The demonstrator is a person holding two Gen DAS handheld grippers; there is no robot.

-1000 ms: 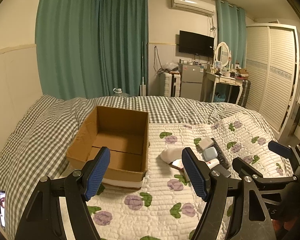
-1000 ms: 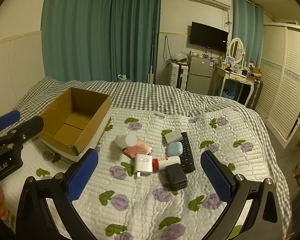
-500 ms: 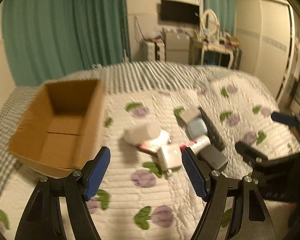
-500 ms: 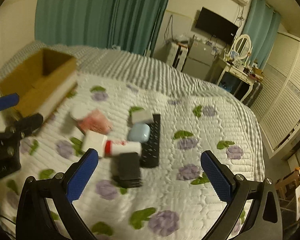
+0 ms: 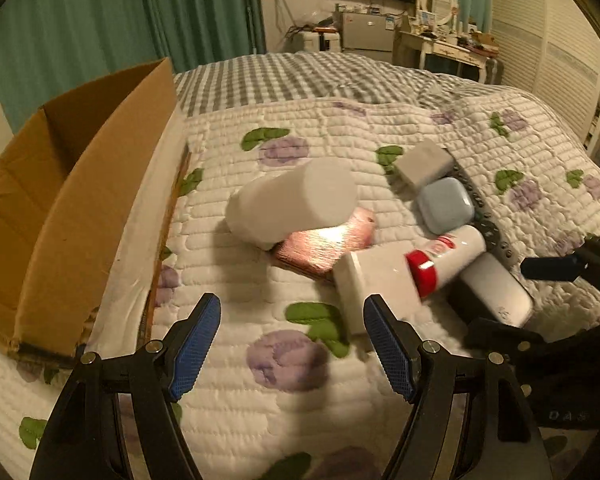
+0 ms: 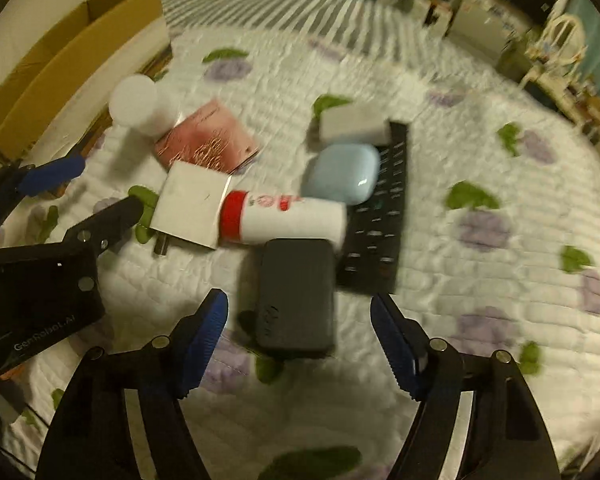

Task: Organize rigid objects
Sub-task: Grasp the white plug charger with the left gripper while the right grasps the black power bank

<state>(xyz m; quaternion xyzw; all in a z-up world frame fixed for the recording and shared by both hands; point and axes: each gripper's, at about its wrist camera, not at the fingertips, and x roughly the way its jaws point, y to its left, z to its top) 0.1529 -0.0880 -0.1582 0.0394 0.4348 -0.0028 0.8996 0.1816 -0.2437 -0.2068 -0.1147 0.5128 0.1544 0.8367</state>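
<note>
Two hand-held grippers hang over the bed (image 5: 284, 408): left hand-held gripper (image 5: 292, 344) open, empty; right hand-held gripper (image 6: 299, 340) closing around, not touching, the dark case (image 6: 296, 296).

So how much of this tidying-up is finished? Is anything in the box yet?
Nothing looks done: the part of the cardboard box in view is bare. All the items sit on the quilt: white jar, pink packet, white charger, red-capped tube, blue case, grey block, remote. The right tool is closing, empty, above the black power bank; the left tool is open and empty.
</note>
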